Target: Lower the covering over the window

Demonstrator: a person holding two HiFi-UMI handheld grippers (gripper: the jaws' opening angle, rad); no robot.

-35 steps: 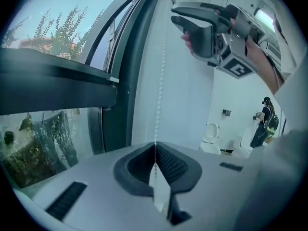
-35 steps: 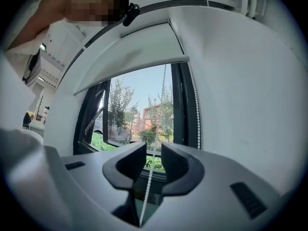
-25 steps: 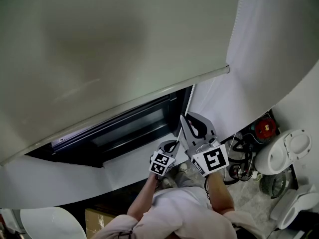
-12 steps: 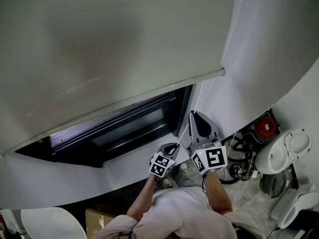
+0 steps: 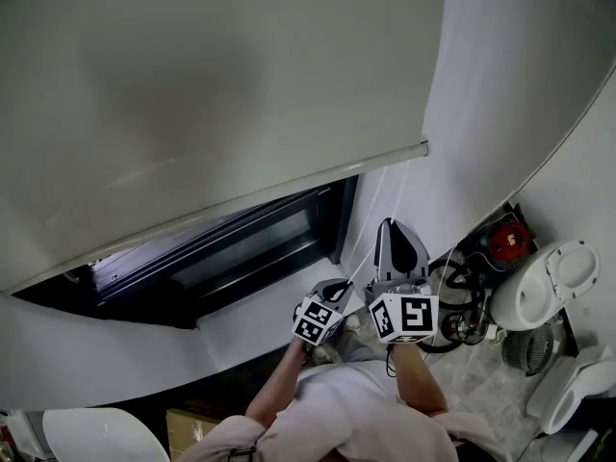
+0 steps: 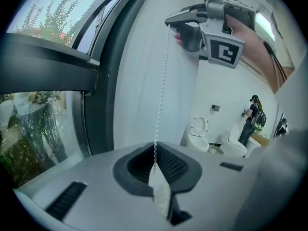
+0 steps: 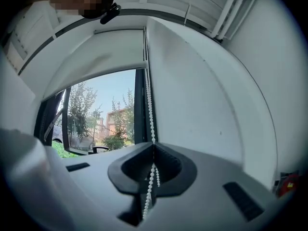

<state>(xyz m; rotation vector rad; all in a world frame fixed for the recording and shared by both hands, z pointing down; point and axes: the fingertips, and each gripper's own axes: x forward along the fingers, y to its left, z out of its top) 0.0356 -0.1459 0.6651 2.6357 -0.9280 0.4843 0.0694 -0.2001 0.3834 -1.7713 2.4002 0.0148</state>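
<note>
Both tools clamped on thin white bead chain: left tool lower in frame, right tool higher, likely staggered for hand-over-hand pulling. Pale grey roller blind fills upper left; dark window strip beneath still uncovered.

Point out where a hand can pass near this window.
Free: the white wall right of the blind, above the right gripper; the pale surface below the window frame, left of the left gripper. Crowded: the bead chain, both grippers shut on it; the floor around the toilets and cables.
</note>
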